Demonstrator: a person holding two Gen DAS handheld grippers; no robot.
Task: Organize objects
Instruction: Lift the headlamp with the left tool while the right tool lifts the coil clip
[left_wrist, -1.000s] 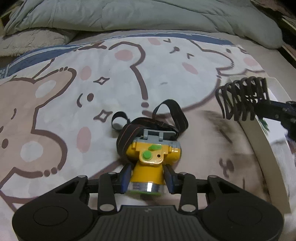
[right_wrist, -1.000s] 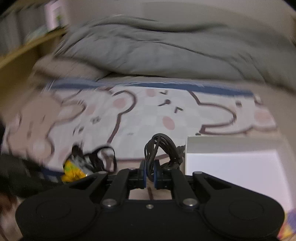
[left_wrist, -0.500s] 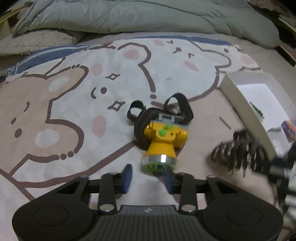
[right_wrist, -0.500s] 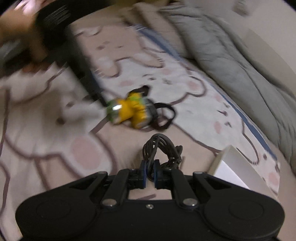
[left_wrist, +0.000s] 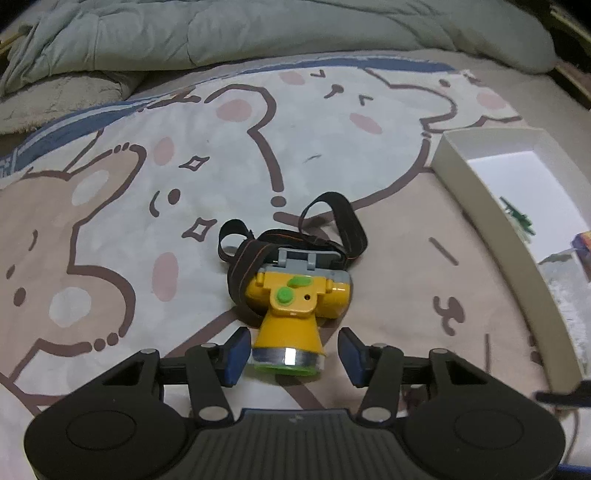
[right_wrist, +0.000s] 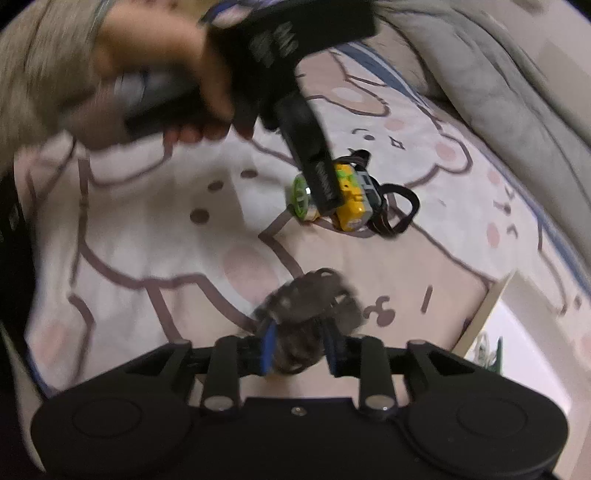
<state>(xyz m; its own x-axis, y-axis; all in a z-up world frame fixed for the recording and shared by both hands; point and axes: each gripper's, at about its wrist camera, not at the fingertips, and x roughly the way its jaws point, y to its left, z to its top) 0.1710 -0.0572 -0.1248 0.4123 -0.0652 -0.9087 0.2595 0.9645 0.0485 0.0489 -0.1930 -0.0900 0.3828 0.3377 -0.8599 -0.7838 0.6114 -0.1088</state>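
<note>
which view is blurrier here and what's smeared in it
Right wrist view is blurrier: the coiled black cable between the opening right gripper and the hand up top are smeared. Left wrist view is sharp on the yellow headlamp, with fisheye bending at its edges.

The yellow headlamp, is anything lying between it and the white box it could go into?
Nothing visible does. The yellow headlamp lies on the bedsheet with bare sheet between it and the white box. The left claw straddles its lens end, jaws opening, pads apart from it.
</note>
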